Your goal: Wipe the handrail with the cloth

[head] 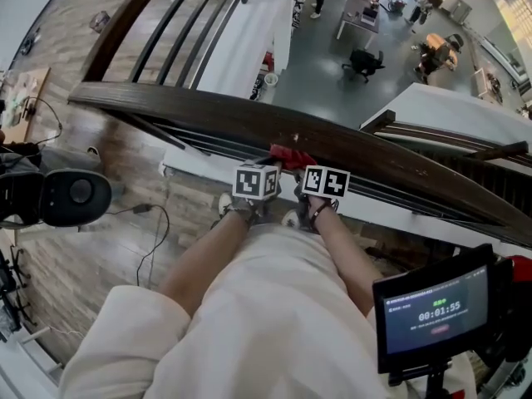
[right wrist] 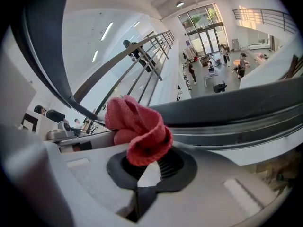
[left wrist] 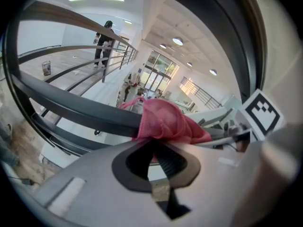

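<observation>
My left hand-held gripper [left wrist: 155, 148] and right hand-held gripper [right wrist: 147, 162] are each clamped nearly closed on the red cloth [head: 291, 154], which sits on the handrail [head: 191, 106] at frame centre. I judge most of the rail is unwiped.

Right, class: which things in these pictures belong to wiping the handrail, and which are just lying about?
Job: handrail, cloth, left tongs and right tongs, both gripping the cloth.
Lying about: camera, screen, cable on the floor, chair downstairs.

Handrail [head: 208, 110] close ahead, lower rails [head: 391, 191] beneath, open space beyond.
</observation>
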Available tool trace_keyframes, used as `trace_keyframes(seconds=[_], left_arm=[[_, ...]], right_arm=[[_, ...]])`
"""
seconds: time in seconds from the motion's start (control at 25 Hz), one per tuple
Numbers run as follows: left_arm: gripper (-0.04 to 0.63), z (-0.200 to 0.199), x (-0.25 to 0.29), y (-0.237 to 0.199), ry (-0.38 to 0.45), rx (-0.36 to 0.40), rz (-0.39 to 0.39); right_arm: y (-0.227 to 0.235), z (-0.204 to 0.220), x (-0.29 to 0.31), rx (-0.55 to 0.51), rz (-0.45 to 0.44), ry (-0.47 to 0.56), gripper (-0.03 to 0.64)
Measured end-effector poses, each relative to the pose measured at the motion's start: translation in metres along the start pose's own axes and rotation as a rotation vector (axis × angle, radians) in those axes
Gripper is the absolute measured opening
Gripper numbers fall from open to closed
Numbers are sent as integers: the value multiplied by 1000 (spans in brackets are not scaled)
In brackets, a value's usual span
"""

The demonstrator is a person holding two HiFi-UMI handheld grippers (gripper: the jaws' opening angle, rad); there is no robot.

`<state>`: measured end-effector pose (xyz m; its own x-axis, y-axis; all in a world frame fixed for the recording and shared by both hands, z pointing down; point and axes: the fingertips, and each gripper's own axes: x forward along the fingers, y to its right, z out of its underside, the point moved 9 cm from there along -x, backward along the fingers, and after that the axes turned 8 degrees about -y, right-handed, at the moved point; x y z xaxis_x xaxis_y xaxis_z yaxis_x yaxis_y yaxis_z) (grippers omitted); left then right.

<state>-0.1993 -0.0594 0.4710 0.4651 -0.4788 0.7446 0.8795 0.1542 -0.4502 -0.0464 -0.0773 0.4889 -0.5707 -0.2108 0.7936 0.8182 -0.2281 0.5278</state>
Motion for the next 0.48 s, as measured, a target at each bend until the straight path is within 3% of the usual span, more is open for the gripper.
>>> trace_keyframes(seconds=[0.48], left_arm=[[26,-11,3,-7,-25,21,50]], right_arm=[[-4,-7,1,36,30,30,26]])
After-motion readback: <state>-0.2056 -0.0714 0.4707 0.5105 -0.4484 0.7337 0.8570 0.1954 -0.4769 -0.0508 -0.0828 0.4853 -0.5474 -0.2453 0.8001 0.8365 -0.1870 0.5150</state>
